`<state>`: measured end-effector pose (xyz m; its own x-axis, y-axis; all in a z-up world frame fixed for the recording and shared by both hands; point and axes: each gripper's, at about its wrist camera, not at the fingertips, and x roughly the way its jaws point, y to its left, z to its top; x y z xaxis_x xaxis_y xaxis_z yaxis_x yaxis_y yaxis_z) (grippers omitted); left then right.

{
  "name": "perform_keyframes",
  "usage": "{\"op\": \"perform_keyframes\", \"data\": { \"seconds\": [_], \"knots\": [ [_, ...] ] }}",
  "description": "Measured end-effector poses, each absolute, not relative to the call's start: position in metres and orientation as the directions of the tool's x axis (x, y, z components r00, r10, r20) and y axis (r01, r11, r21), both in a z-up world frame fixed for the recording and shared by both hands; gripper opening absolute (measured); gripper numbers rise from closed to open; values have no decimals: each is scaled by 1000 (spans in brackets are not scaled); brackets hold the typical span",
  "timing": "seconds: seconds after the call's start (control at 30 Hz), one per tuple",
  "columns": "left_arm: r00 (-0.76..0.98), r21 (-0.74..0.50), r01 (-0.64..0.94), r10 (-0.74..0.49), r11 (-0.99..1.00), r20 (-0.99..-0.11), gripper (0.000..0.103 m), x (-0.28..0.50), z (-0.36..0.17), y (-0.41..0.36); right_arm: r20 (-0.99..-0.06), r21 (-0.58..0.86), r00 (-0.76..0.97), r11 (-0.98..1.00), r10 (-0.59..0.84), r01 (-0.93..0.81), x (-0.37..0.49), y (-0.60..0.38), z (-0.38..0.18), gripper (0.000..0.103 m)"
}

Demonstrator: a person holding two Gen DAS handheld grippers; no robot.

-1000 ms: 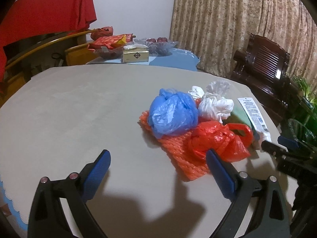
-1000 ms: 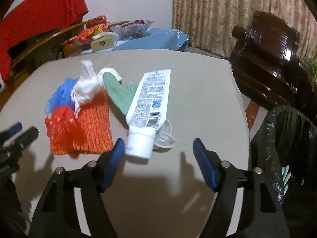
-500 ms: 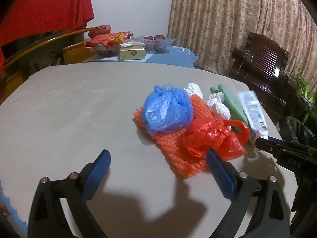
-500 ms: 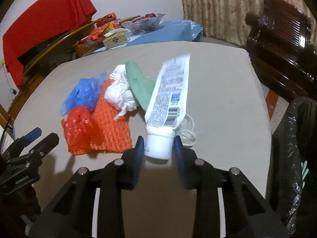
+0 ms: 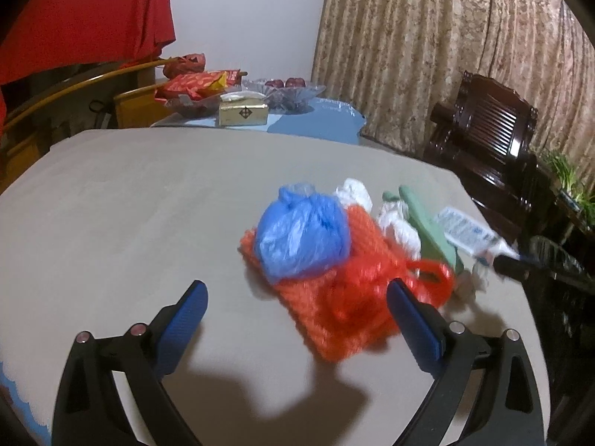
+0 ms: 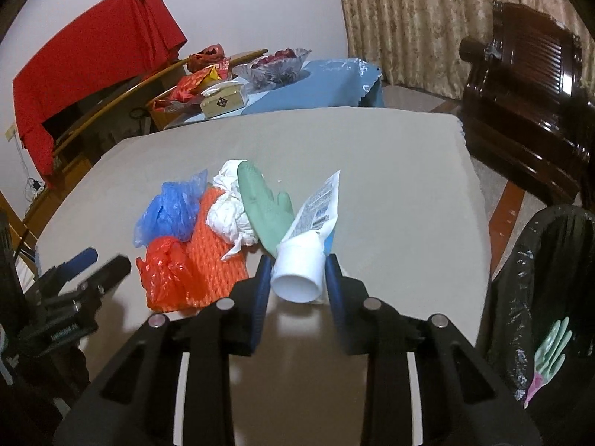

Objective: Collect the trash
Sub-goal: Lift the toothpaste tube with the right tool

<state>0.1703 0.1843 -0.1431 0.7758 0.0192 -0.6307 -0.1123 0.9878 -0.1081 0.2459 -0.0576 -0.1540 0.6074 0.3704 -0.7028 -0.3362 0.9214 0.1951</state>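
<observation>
Low at the centre of the right wrist view, the right gripper (image 6: 297, 273), its jaws having just closed, pinches the white tube (image 6: 308, 239) by its stiff cap above the bench (image 6: 390, 171), a sound hold since the light, soft body would likely squash.

The right gripper (image 6: 296, 274) is clamping the capped end of a white squeeze tube (image 6: 311, 230), which is pointing away above the beige table (image 6: 390, 171). Just ahead-left of it, a green rubber glove (image 6: 264, 208), a white crumpled bag (image 6: 230, 215), an orange foam net (image 6: 214, 245), a blue plastic bag (image 6: 173, 212) and a red plastic bag (image 6: 167, 271) are lying bunched together. A black-lined bin (image 6: 550, 282) is standing to its right, off the table's edge, with a second glove inside
</observation>
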Motion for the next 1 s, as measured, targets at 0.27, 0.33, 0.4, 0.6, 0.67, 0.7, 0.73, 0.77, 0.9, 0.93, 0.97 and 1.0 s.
{"op": "perform_keyframes", "data": {
  "seconds": [0.27, 0.33, 0.4, 0.6, 0.67, 0.7, 0.73, 0.77, 0.9, 0.93, 0.97, 1.0],
  "knots": [
    [783, -104, -123, 32, 987, -621, 94, 190, -140, 184, -747, 185, 570, 931, 342, -315, 261, -55, -175, 31],
    [781, -104, -123, 32, 987, -624, 94, 192, -142, 182, -749, 180, 571, 933, 336, -312, 264, -53, -178, 37],
    [777, -103, -122, 30, 987, -629, 94, 193, -144, 181, -749, 177, 574, 934, 332, -310, 266, -53, -179, 40],
    [767, -99, -123, 31, 987, -641, 94, 195, -149, 182, -750, 195, 571, 937, 333, -290, 277, -57, -183, 43],
    [766, -99, -125, 32, 987, -642, 94, 196, -150, 182, -749, 216, 566, 935, 344, -281, 280, -60, -183, 42],
    [766, -100, -125, 32, 987, -643, 94, 196, -150, 182, -750, 221, 565, 935, 344, -276, 282, -61, -182, 40],
    [765, -100, -125, 31, 987, -643, 94, 197, -150, 182, -750, 223, 565, 936, 344, -273, 283, -62, -182, 36],
    [765, -100, -124, 31, 987, -643, 94, 197, -150, 182, -751, 223, 565, 937, 342, -270, 285, -64, -182, 29],
    [767, -104, -119, 25, 987, -641, 94, 198, -151, 181, -745, 197, 582, 941, 326, -274, 286, -66, -178, 29],
    [767, -104, -119, 25, 988, -641, 94, 199, -151, 181, -740, 192, 590, 942, 323, -276, 285, -67, -176, 28],
    [767, -103, -117, 24, 988, -641, 94, 200, -150, 180, -733, 188, 600, 943, 321, -275, 284, -68, -174, 28],
    [767, -104, -116, 23, 988, -641, 94, 201, -151, 180, -727, 187, 607, 944, 320, -273, 284, -69, -172, 28]
  ]
}}
